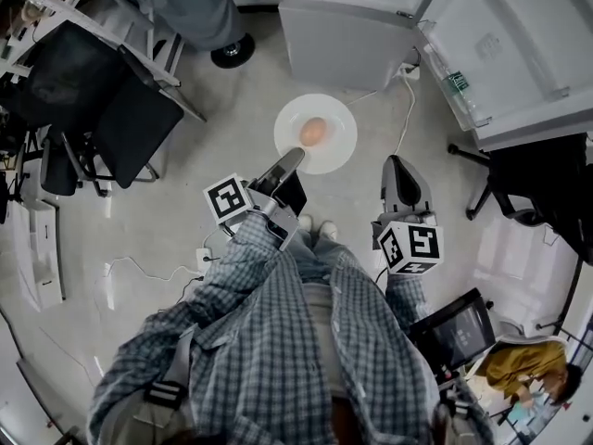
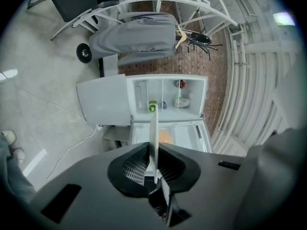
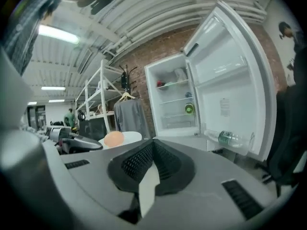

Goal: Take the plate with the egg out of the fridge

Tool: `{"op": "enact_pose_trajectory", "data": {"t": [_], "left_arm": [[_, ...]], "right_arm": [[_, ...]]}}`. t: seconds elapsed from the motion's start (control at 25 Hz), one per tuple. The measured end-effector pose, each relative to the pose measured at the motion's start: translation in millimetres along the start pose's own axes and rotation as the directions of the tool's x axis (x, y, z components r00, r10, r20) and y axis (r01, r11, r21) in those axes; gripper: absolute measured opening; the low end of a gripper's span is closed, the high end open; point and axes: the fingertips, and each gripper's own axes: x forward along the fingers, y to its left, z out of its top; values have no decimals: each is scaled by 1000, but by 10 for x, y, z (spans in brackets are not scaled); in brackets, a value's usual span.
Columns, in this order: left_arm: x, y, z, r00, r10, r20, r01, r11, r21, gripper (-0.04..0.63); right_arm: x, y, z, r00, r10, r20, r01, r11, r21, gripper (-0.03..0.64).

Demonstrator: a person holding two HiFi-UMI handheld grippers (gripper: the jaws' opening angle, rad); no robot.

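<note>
A white plate [image 1: 332, 146] with a brown egg [image 1: 313, 131] on it hangs level above the floor, in front of the open fridge [image 1: 347, 28]. My left gripper [image 1: 291, 160] is shut on the plate's near rim. In the left gripper view the plate [image 2: 154, 133] shows edge-on between the jaws, with the egg [image 2: 166, 137] just right of it. My right gripper [image 1: 397, 169] is to the right of the plate, shut and holding nothing. From the right gripper view the plate [image 3: 130, 137] and egg [image 3: 114, 138] lie to the left, apart from those jaws.
The fridge door [image 1: 519, 49] stands open to the right with a bottle [image 1: 456, 82] in its shelf. A white cable [image 1: 408, 109] runs across the floor. Black office chairs stand at the left [image 1: 120, 109] and right [image 1: 533, 197]. A person [image 1: 533, 369] sits at lower right.
</note>
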Motion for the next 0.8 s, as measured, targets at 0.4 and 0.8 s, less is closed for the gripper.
{"op": "enact_pose_trajectory", "data": {"t": [0.4, 0.8], "left_arm": [[-19, -11, -173, 996, 4, -86, -5, 1000, -16, 38], [88, 23, -90, 992, 37, -120, -33, 999, 37, 38]], "right_arm": [[17, -65, 97, 998, -53, 40, 54, 998, -20, 5], [39, 149, 287, 998, -16, 53, 26, 983, -181, 5]]}}
